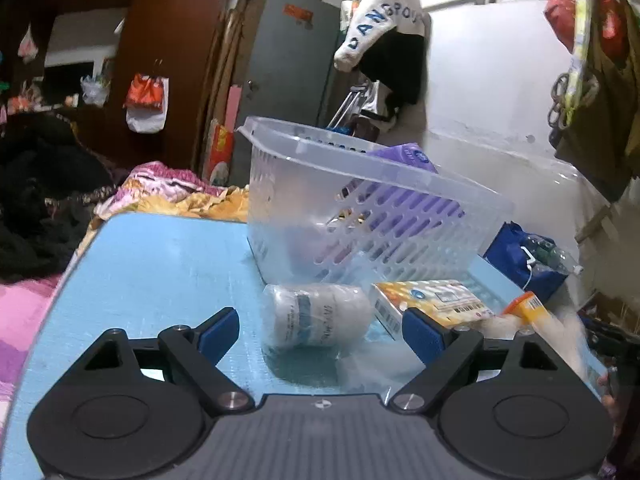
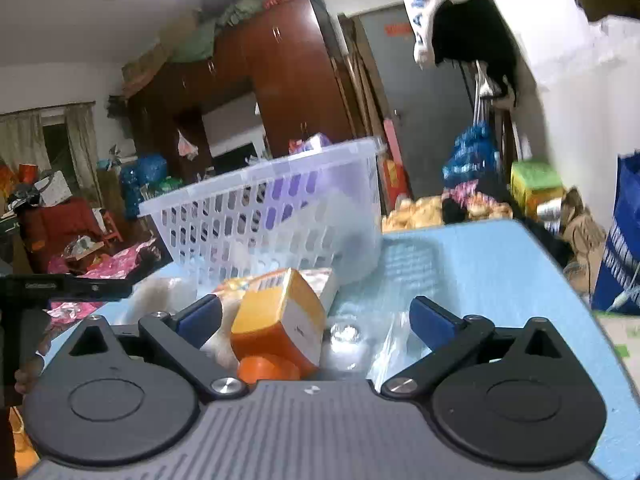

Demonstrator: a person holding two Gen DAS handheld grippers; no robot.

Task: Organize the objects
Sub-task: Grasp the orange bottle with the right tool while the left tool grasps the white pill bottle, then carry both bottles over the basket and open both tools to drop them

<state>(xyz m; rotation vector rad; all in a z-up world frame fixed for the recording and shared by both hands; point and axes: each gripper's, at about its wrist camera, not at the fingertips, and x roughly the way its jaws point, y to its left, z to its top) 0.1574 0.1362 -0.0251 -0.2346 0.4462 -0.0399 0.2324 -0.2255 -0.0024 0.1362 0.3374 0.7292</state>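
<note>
Left wrist view: my left tongs (image 1: 320, 330) spread wide, empty, either side of wrapped roll (image 1: 318, 322) on desk (image 1: 160, 272), just before basket (image 1: 360, 208). Roll's long axis crosswise; pinch mid-body, squarely.

Right wrist view: my right tongs (image 2: 316, 318) released; orange box (image 2: 280, 320) between them, near basket, long axis pointing toward me. Center before clenching.
</note>
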